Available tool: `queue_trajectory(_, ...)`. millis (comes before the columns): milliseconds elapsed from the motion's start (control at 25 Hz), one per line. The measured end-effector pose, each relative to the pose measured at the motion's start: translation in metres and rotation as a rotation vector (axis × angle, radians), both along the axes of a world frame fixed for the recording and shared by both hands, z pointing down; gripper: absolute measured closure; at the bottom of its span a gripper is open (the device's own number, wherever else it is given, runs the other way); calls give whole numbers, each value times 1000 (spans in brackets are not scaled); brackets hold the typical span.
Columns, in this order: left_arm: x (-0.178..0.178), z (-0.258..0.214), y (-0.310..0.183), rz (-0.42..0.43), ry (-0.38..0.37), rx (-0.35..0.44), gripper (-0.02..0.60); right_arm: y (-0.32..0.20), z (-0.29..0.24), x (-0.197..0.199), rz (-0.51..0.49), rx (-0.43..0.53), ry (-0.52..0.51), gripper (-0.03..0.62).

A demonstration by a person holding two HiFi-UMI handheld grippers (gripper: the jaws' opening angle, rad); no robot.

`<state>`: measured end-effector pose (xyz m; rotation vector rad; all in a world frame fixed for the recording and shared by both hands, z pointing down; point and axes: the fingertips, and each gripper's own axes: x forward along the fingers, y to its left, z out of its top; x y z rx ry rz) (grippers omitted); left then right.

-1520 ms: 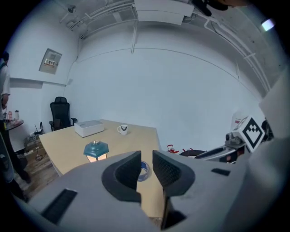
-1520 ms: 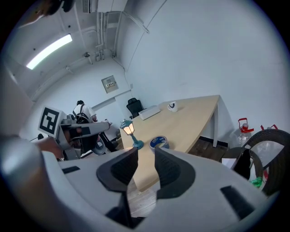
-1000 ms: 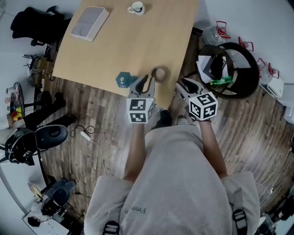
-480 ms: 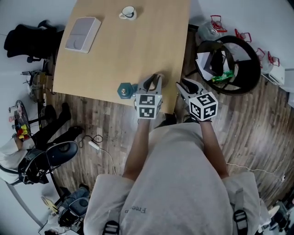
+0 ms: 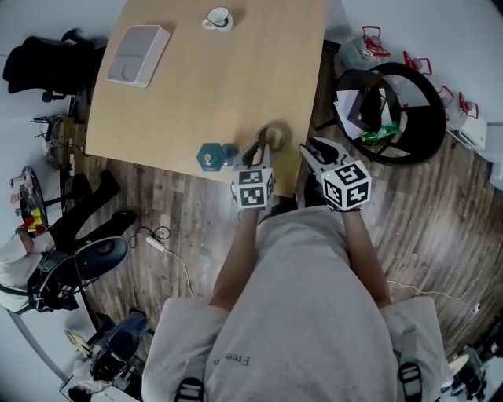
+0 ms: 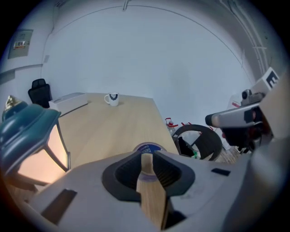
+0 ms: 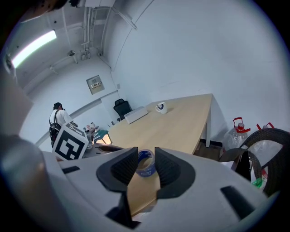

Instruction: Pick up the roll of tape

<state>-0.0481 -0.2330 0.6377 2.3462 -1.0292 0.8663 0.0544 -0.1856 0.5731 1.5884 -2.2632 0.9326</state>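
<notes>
On the light wooden counter (image 5: 212,86), the brown roll of tape (image 5: 273,135) lies by the near edge, the teal hexagonal dumbbell (image 5: 211,157) to its left. The white mug (image 5: 218,17) stands at the far edge, the flat pale rectangular box (image 5: 138,55) at the far left corner. The left hand-held gripper (image 5: 258,148) is just before the tape, and the right hand-held gripper (image 5: 313,148) is beside the counter's near right corner. The round black basket (image 5: 420,145) sits on the floor to the right.

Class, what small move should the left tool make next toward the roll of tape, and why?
Probably open the left tool wider: its jaws stand narrowly apart, and the roll of tape, flat on the table just past them, looks broader than that gap.
</notes>
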Motion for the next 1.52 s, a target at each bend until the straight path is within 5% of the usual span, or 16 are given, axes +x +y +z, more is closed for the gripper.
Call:
queue_trajectory(480,-5,29,-42,-203,-105,-80,506,-61,-2,16,-272,-25,41,476)
queue_trajectory(800,-1,55,-49,-121,-275,-158,491,-77,4,18,-476,-40,76,476)
queue_trajectory(1520,1,73,-55,-31,-317,-229,522,-70,25,-2,-789,-14,71,475)
